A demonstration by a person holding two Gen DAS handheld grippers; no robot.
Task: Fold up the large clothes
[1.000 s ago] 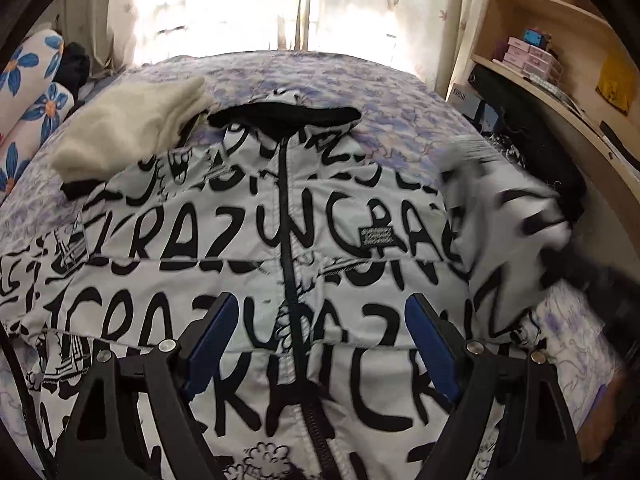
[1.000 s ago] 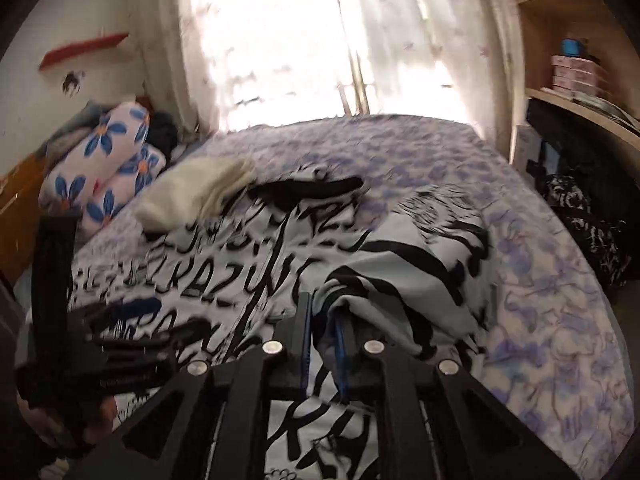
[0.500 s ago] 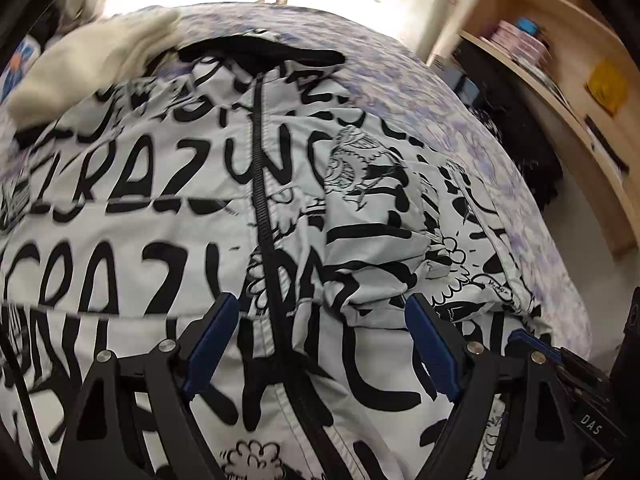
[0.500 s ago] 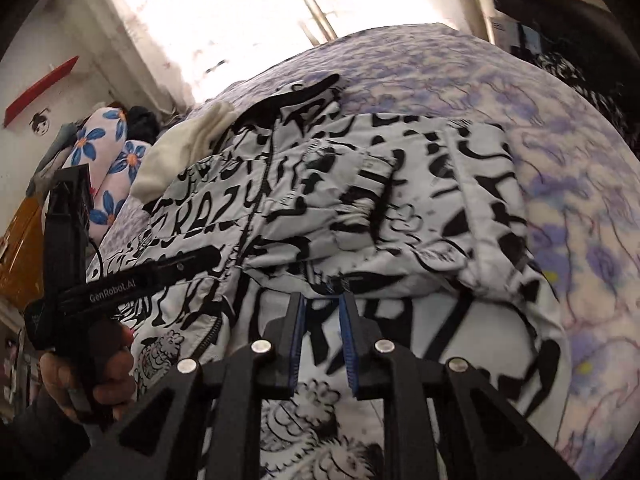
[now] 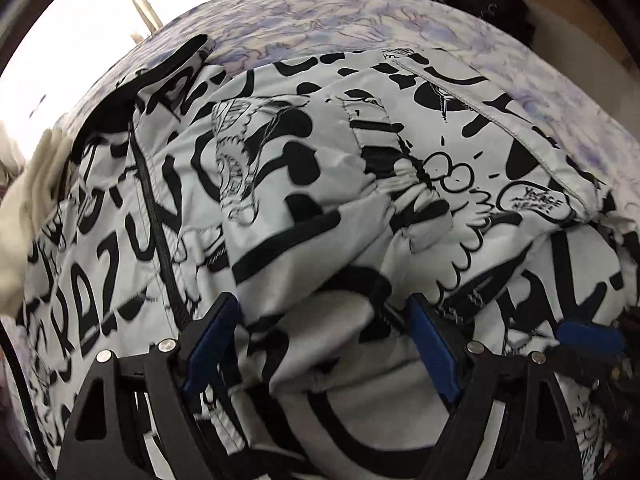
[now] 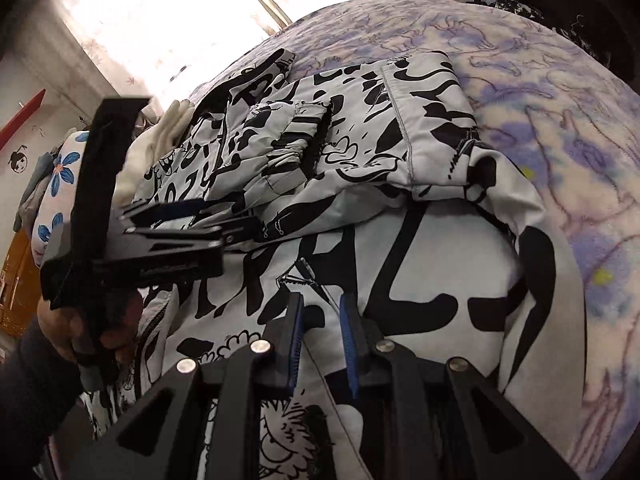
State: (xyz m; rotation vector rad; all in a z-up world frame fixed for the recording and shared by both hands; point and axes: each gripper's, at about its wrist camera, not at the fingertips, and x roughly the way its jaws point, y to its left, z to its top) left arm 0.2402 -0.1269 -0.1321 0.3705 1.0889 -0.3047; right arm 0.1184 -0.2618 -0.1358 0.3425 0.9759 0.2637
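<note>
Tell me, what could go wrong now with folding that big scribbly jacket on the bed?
1. The folded sleeve lies puffed up across the jacket. Neither the left gripper nor the right gripper holds anything, so it might slip open.
2. The cream cloth lies against the jacket near its collar, so the next fold could drag it in.
3. Both grippers hover close together over the jacket's lower part, so they might bump.

Blk gripper (image 6: 320,344) w/ blue pads, silver screws, dark sleeve (image 6: 24,392).
</note>
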